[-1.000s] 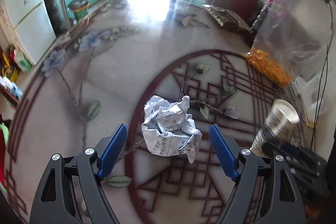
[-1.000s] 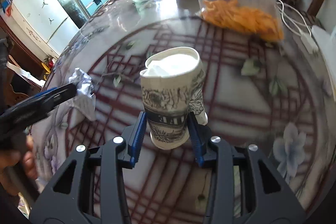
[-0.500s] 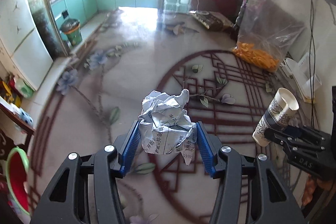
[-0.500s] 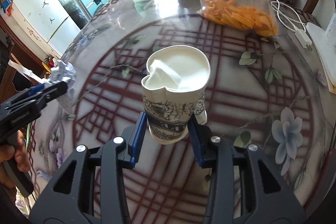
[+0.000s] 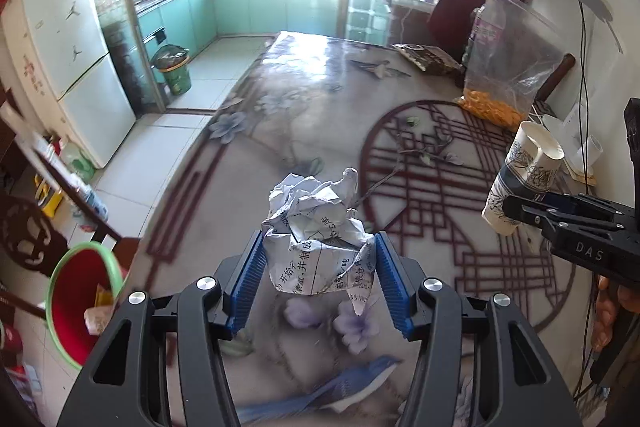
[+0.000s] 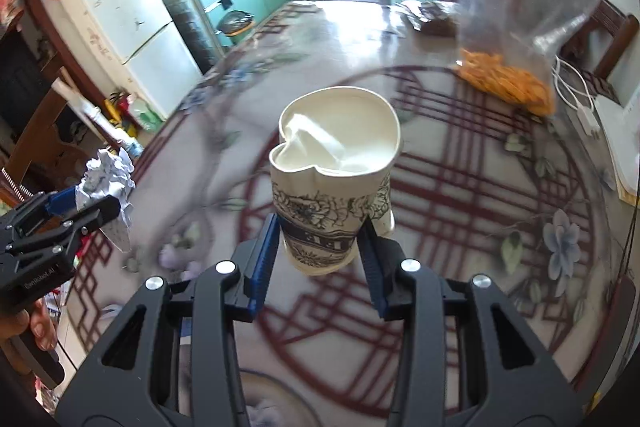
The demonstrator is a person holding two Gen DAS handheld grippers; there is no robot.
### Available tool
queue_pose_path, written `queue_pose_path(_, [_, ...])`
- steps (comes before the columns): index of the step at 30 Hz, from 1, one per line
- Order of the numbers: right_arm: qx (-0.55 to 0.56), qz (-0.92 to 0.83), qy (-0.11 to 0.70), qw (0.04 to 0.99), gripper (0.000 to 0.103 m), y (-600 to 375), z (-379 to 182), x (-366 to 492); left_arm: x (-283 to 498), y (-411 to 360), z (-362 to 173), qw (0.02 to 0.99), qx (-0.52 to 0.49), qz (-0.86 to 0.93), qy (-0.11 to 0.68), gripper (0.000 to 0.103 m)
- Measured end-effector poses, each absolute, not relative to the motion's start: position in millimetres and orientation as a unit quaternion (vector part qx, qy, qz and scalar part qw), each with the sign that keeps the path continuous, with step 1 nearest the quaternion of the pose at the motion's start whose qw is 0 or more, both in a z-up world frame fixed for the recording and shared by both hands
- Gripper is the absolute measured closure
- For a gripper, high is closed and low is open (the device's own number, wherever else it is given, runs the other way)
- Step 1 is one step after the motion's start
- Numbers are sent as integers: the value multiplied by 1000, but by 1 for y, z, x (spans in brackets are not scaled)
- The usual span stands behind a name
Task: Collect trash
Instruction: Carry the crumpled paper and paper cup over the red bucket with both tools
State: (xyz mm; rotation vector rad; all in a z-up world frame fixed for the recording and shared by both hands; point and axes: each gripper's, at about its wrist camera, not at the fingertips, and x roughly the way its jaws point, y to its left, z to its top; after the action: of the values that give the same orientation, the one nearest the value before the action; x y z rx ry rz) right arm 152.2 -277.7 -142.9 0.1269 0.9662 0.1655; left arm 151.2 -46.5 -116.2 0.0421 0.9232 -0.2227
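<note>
The black body of the right gripper [image 5: 520,213] carries the pale letters "DAS", seen from the left wrist view. The black body of the left gripper [image 6: 106,205] carries a small white word, "RoboAI" or something similar; its first letters are too small to read. The crumpled white paper ball [image 5: 320,239] has printed Chinese characters in black, mostly distorted; "开" and "制" can be read.

White cup [image 6: 334,183] black-flowered; red bucket [image 5: 78,301] green-rimmed.

home kitchen-diner | fridge [image 5: 68,63] | teal cabinets [image 5: 256,5] | patterned table [image 5: 320,115]
</note>
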Motion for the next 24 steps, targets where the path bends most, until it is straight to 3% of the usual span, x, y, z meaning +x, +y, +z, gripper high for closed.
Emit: queue_pose_path(24, [7, 88, 446, 891, 64, -93, -108, 125, 112, 133, -104, 904, -25, -101, 415, 51])
